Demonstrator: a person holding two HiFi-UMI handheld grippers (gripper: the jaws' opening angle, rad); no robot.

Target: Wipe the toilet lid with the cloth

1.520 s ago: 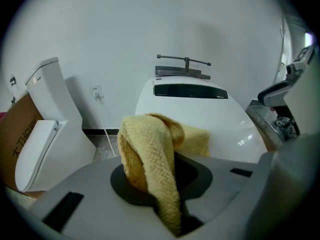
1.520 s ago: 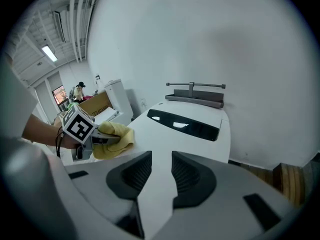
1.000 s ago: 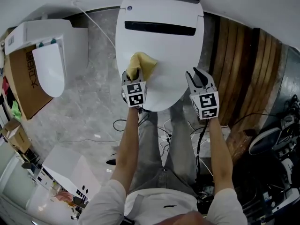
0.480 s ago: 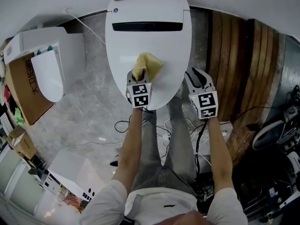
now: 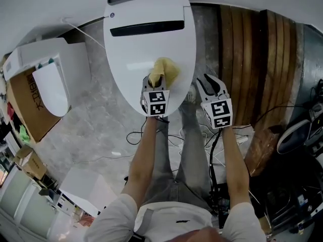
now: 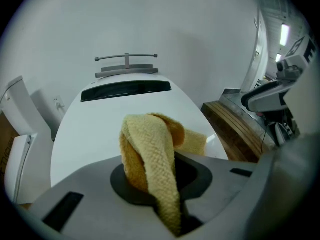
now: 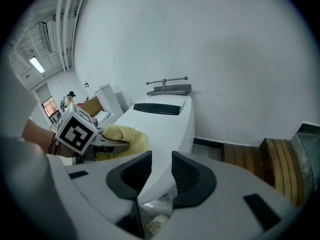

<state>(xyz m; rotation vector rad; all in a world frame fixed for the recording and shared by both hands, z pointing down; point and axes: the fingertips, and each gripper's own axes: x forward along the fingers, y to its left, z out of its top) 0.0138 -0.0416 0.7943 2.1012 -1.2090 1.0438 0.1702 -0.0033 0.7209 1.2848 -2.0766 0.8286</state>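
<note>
Mid-wipe, by the look of it. Nearest, off the front right edge of the toilet lid (image 5: 146, 49): right gripper (image 5: 212, 83), jaws a little apart, holding nothing. Just beside it, over the lid's front edge: left gripper (image 5: 154, 82), clamped on the yellow cloth (image 5: 166, 69), bunched end seemingly resting on the lid. Beyond, toward the hinge edge: bare white lid, probably yet to wipe. Next, likely: press down, sweep toward that far edge, grip firm.

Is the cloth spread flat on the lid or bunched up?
Bunched: the cloth stands in a folded hump pinched in the left gripper, not flat on the toilet lid.
</note>
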